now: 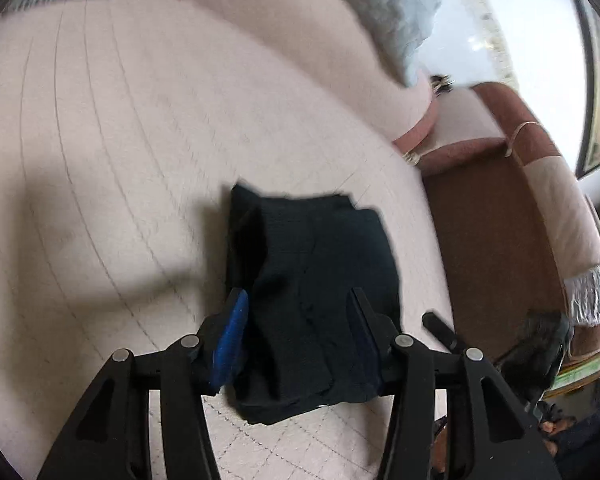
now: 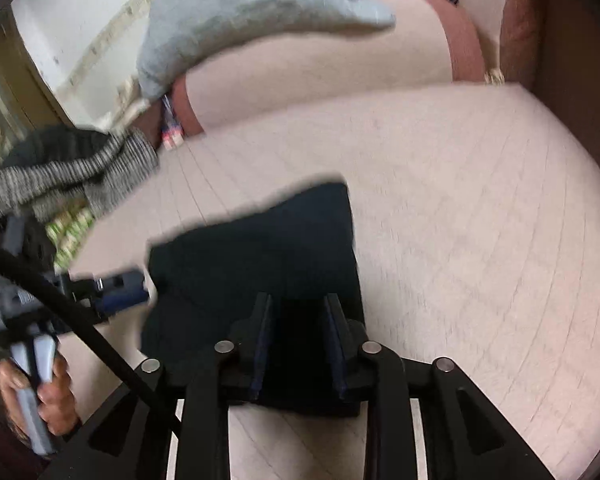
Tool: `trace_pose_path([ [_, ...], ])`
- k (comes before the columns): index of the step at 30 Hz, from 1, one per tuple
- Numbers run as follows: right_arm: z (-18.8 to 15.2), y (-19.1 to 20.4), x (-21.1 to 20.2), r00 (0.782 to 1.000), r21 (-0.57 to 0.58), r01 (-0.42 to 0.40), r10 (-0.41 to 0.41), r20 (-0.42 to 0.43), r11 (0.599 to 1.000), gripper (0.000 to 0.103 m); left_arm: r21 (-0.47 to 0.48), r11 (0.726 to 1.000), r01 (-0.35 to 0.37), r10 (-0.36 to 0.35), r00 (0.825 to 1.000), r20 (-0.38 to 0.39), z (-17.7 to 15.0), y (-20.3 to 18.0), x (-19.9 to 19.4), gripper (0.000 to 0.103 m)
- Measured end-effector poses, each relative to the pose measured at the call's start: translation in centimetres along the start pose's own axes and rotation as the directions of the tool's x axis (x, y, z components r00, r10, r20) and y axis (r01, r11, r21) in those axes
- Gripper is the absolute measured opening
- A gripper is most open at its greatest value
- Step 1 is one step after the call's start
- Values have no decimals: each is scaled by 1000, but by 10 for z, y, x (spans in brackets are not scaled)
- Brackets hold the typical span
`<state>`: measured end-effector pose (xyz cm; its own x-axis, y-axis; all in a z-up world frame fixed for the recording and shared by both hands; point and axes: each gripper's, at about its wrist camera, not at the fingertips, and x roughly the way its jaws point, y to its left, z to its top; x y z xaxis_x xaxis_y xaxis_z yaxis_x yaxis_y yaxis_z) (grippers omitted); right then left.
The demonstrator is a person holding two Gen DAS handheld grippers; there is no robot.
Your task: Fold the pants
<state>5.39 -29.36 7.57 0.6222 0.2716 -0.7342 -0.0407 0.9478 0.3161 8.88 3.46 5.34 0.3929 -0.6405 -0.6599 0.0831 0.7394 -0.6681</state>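
A striped cloth (image 2: 72, 178) lies heaped at the far left of the sofa seat (image 2: 480, 200), beside a hand (image 2: 40, 392) gripping the left gripper's handle. The dark pants (image 2: 260, 264), folded into a compact block, lie on the seat in the middle. The left gripper (image 1: 300, 312) hangs over them, jaws spread wide, the pants between the fingers with no clear pinch. The right gripper (image 2: 298, 316) has narrower jaws set over the pants' near edge; whether its pads press the cloth I cannot tell. A grey pillow (image 2: 240, 12) rests on the backrest behind.
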Motion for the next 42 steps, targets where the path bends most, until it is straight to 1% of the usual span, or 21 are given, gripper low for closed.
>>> trace_pose_path([
  [1, 12, -1, 0, 1000, 11, -16, 16, 13, 1000, 36, 17, 1000, 1, -2, 1000, 10, 2, -6, -2, 53],
  [3, 33, -1, 11, 999, 30, -37, 36, 10, 999, 38, 48, 999, -13, 12, 1000, 8, 10, -16, 7, 58],
  [6, 62, -5, 57, 996, 84, -70, 75, -57, 994, 40, 27, 997, -78, 79, 997, -17, 20, -10, 32, 59],
  [7, 68, -11, 74, 994, 110, -64, 74, -83, 992, 41, 2, 993, -116, 116, 992, -41, 23, -2, 45, 59],
  [9, 73, -28, 110, 987, 168, -33, 59, -152, 985, 43, -51, 989, -141, 137, 987, -83, 23, 14, 64, 59],
  [11, 70, -46, 139, 973, 213, 60, -8, -233, 975, 43, -74, 991, -113, 108, 992, -70, 21, 22, 68, 63],
  [12, 70, -50, 142, 974, 228, 56, -3, -226, 972, 43, -63, 992, -111, 107, 991, -75, 22, 20, 68, 63],
  [15, 75, -52, 126, 985, 250, 14, 29, -168, 968, 44, -54, 992, -110, 105, 991, -87, 27, 18, 62, 63],
  [19, 69, -60, 77, 997, 231, -18, 35, -69, 973, 53, -76, 994, -79, 76, 996, -41, 26, 20, 36, 63],
  [21, 56, -70, 51, 998, 229, -45, 56, -43, 972, 55, -90, 994, -54, 52, 998, -22, 17, 23, 21, 69],
  [24, 35, -83, 29, 996, 233, -64, 76, -40, 970, 56, -126, 992, -17, 14, 1000, -24, 3, 29, 14, 76],
  [29, 2, -105, 25, 988, 296, -114, 140, -66, 948, 61, -161, 986, 40, -58, 993, -104, -21, 34, 38, 77],
  [33, -1, -109, 49, 968, 380, -195, 240, -75, 904, 61, -125, 988, 87, -99, 990, -100, -16, 15, 57, 103],
  [35, 3, -106, 73, 939, 413, -264, 331, -97, 871, 64, -132, 983, 128, -147, 979, -144, -12, 6, 74, 103],
  [36, 4, -105, 86, 919, 432, -294, 377, -118, 853, 66, -120, 988, 99, -118, 980, -163, -10, 1, 81, 103],
  [37, 4, -103, 95, 911, 434, -308, 393, -121, 847, 66, -110, 991, 82, -100, 980, -170, -9, -2, 83, 103],
  [38, 7, -98, 99, 913, 420, -315, 392, -109, 851, 66, -101, 993, 65, -82, 982, -172, -8, -6, 83, 100],
  [39, 10, -93, 102, 916, 411, -314, 388, -107, 856, 66, -91, 995, 48, -63, 984, -169, -8, -10, 82, 79],
  [40, 11, -90, 103, 919, 411, -303, 378, -112, 860, 59, -70, 997, 21, -33, 984, -175, -9, -13, 80, 64],
  [41, 13, -84, 102, 926, 406, -282, 357, -121, 869, 53, -48, 999, 2, -10, 983, -181, -10, -14, 79, 44],
  [42, 14, -77, 98, 931, 382, -272, 341, -127, 883, 42, -34, 999, -2, -4, 984, -177, -11, -14, 75, 41],
])
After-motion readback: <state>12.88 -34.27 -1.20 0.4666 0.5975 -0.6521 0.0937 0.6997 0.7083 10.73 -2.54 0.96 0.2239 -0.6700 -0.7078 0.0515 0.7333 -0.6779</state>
